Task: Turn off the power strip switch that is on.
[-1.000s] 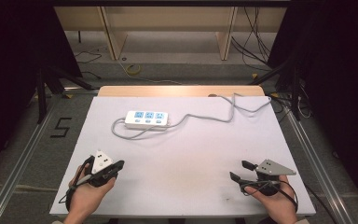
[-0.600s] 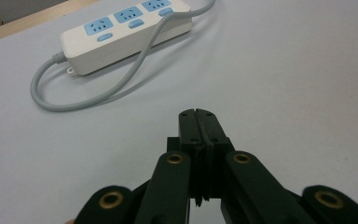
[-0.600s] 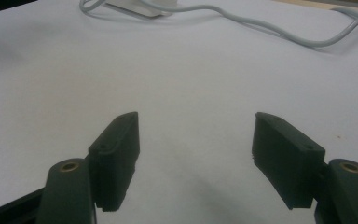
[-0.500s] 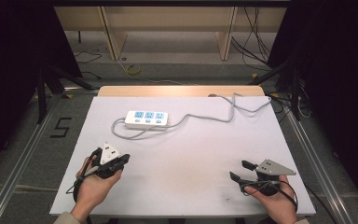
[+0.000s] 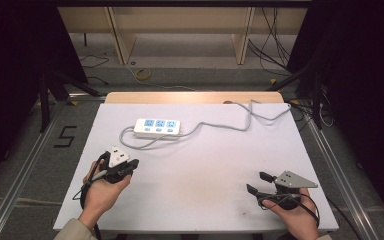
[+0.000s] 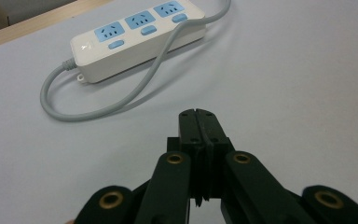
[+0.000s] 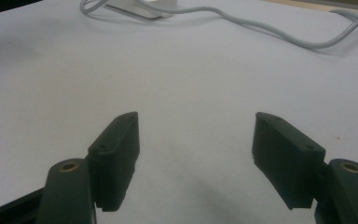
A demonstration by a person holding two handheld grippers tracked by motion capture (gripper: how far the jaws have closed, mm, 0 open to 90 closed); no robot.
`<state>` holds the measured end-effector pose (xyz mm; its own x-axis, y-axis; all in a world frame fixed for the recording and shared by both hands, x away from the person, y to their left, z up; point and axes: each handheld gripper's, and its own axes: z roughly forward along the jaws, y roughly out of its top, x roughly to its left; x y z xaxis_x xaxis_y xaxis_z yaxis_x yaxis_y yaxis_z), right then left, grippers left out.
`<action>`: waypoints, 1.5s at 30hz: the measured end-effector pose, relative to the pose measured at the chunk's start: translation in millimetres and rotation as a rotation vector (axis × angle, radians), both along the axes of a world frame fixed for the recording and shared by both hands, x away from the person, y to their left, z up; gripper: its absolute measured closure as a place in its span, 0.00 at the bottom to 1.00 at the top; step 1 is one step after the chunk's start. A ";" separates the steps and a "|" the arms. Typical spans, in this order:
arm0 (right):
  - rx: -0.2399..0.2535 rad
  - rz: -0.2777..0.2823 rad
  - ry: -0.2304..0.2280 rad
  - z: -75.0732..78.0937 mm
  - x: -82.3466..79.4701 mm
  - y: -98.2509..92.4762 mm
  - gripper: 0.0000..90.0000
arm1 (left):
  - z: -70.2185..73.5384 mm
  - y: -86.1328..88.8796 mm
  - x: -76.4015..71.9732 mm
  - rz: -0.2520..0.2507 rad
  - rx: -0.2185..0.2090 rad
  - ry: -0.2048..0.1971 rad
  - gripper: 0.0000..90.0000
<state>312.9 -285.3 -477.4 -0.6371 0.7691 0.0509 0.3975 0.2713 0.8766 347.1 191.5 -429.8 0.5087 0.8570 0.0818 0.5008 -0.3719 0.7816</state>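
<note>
Pale grey table (image 5: pixel 195 205) amid dark surrounds, with wooden shelving beyond the far edge.

At left, left gripper (image 5: pixel 131 163) held low over the table, jaws pressed fully together with nothing between them, tips aimed at the white power strip (image 5: pixel 157 127). Strip lying flat on the far left-centre of the table, sockets up, well apart from the tips. From the left gripper view, closed tips (image 6: pixel 196 116) pointing roughly at the loop of grey cable (image 6: pixel 98 105) curling in front of the strip (image 6: pixel 137 39).

Judged as an approach to the strip, perhaps to press one of the blue buttons (image 6: pixel 115 44). To do it well: lift over the cable loop rather than dragging through it, come down on one button squarely with the shut tips, press straight down so the light strip does not slide. If a grasp is meant instead, open the jaws before arriving.

At right, right gripper (image 5: pixel 257 182) resting near the front edge, jaws standing wide and empty (image 7: pixel 196 140); best kept parked, or brought over to steady the strip.

Hard to tell: whether any button is on or off; where the cable ends, since it runs off the far right edge. Strip cut off by the top of the right gripper view. Left gripper body largely covered by the hand in the high view.
</note>
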 end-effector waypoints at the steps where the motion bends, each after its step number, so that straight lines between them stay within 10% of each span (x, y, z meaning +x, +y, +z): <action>1: -0.001 0.000 0.000 0.0 -0.1 0.2 0.37 | 0.1 0.0 0.8 0.003 -0.003 0.000 1.00; 45: -0.001 0.006 0.005 -0.6 0.4 0.4 0.37 | 22.0 4.0 36.7 0.060 0.012 -0.011 1.00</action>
